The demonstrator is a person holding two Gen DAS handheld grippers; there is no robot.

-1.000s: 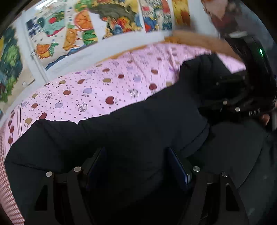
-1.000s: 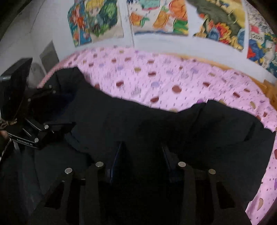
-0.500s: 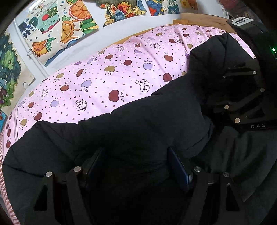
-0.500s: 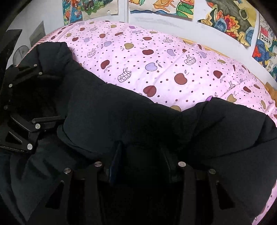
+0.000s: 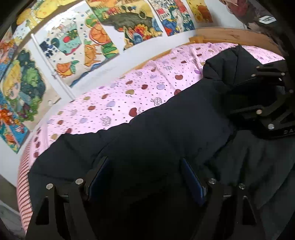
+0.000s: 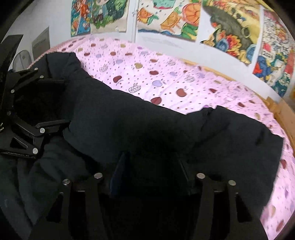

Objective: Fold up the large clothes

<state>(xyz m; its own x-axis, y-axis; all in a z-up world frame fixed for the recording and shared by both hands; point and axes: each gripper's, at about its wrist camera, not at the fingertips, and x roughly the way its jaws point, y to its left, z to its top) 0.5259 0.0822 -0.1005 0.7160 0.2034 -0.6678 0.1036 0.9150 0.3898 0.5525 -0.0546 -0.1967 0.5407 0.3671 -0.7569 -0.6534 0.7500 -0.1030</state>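
- my left gripper (image 5: 145, 177): pad tips buried in black jacket (image 5: 166, 129), grip unclear
- my right gripper (image 6: 150, 173): right pad lost in dark fabric
- jacket cut off at 6 o'clock, both views
- bedsheet (image 6: 276, 193) blurred at 4 o'clock, right view

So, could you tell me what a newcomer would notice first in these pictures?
A bulky black jacket fills the foreground, lying across a pink apple-print bedsheet. The left gripper and right gripper each have its fabric between their fingers. Bright cartoon posters line the white wall behind the bed.
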